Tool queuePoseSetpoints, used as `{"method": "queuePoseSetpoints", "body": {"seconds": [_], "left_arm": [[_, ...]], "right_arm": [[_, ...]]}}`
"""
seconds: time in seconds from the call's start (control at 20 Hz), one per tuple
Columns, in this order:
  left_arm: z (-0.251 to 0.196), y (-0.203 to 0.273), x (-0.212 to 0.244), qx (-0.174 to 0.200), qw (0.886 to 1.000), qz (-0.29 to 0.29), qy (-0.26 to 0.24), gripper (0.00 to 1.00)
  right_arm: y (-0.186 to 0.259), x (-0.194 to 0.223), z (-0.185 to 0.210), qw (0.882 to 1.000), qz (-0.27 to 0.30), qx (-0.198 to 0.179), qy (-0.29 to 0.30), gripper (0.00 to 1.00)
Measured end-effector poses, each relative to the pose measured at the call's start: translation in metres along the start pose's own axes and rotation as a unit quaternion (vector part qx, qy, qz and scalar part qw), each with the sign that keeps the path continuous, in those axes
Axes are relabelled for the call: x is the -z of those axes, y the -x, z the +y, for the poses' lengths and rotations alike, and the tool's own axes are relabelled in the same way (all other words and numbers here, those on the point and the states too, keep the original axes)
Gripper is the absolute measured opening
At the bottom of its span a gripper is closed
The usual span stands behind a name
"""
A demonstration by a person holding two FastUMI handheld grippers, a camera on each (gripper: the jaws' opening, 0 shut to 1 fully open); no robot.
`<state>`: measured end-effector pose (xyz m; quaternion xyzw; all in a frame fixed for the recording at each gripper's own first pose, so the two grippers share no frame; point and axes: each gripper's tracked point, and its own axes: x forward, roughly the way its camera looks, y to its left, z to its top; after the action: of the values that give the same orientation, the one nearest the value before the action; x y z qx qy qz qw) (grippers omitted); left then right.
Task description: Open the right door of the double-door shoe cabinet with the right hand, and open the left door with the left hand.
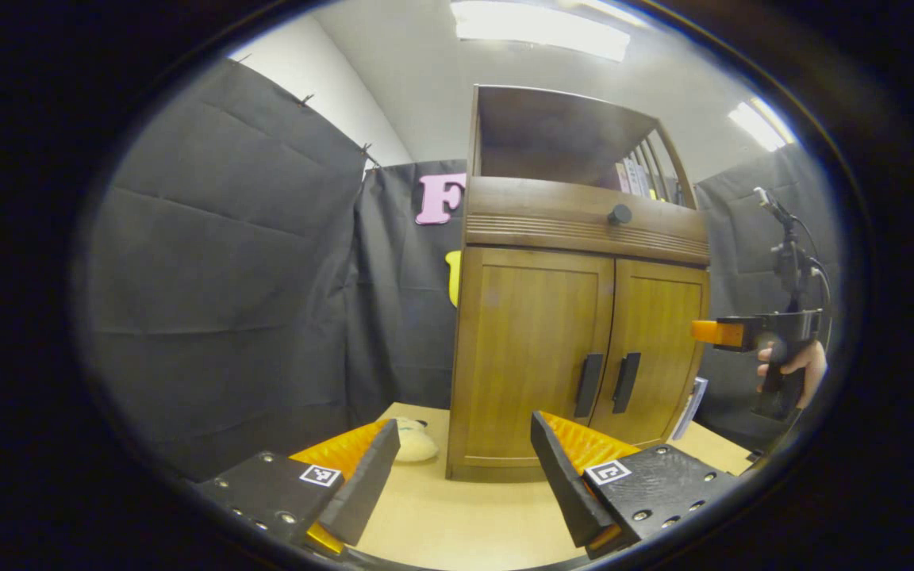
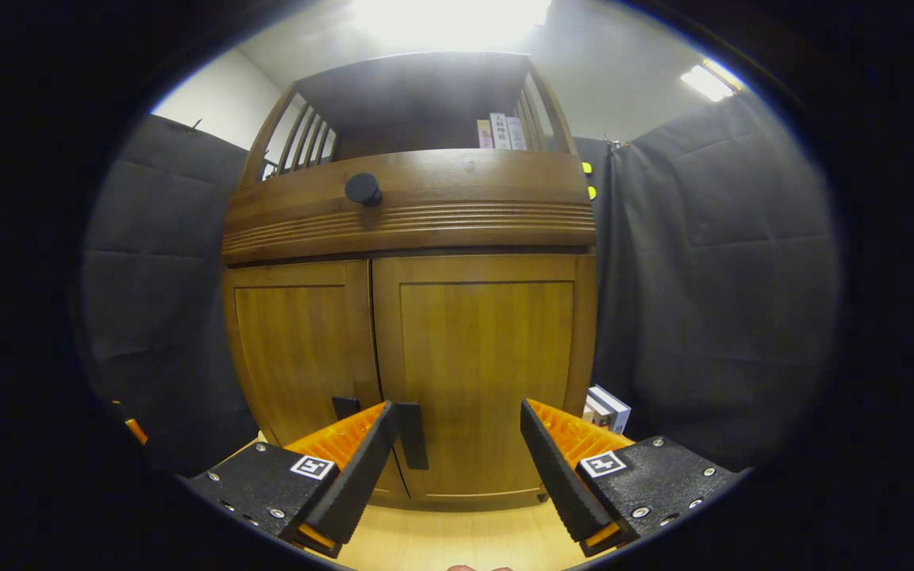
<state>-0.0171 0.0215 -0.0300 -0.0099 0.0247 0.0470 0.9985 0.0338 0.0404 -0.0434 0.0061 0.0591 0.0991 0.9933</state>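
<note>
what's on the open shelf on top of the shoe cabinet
A few books stand upright at the right end of the shelf, against the slatted side. The rest looks dark and bare. Both doors are shut, hiding the inside below.

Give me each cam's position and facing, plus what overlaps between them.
Left gripper view: rides the left gripper, set back left of the cabinet, facing its front obliquely; own open fingers at bottom, the right gripper and a hand farther off at right.
Right gripper view: rides the right gripper, close and nearly square to the doors, right door handle just ahead; own open fingers at bottom.
Shared: cabinet, both closed doors, drawer knob, tabletop.
</note>
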Motion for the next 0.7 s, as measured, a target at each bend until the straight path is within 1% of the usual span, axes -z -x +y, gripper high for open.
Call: {"method": "queuePoseSetpoints", "body": {"seconds": [0.15, 0.25, 0.3, 0.35, 0.55, 0.6, 0.65, 0.7], "left_arm": [[0.0, 0.001, 0.003, -0.01, 1.0, 0.007, 0.009, 1.0], [0.002, 0.001, 0.006, -0.019, 1.0, 0.01, 0.011, 1.0], [0.003, 0.0, 0.007, -0.025, 1.0, 0.012, 0.012, 0.95], [0.003, 0.001, 0.009, -0.03, 0.999, 0.015, 0.013, 0.95], [0.006, 0.003, 0.013, -0.05, 0.998, 0.032, 0.017, 0.95], [0.007, 0.004, 0.014, -0.055, 0.998, 0.038, 0.018, 1.0], [0.008, 0.005, 0.015, -0.059, 0.997, 0.046, 0.02, 0.95], [0.01, 0.004, 0.016, -0.064, 0.996, 0.055, 0.022, 1.0]], "right_arm": [[-0.012, -0.006, 0.009, 1.0, -0.018, -0.023, 0.01, 0.96], [-0.015, -0.007, 0.014, 0.999, -0.022, -0.032, 0.01, 0.96], [-0.018, -0.008, 0.017, 0.999, -0.026, -0.034, 0.011, 0.96], [-0.022, -0.007, 0.018, 0.999, -0.026, -0.035, 0.014, 0.96], [-0.023, 0.011, 0.015, 0.999, 0.005, -0.031, 0.024, 0.96], [-0.023, 0.014, 0.012, 0.999, 0.013, -0.027, 0.024, 0.96], [-0.024, 0.018, 0.01, 0.999, 0.021, -0.024, 0.021, 0.96], [-0.024, 0.021, 0.011, 0.999, 0.029, -0.021, 0.018, 0.96]]}}
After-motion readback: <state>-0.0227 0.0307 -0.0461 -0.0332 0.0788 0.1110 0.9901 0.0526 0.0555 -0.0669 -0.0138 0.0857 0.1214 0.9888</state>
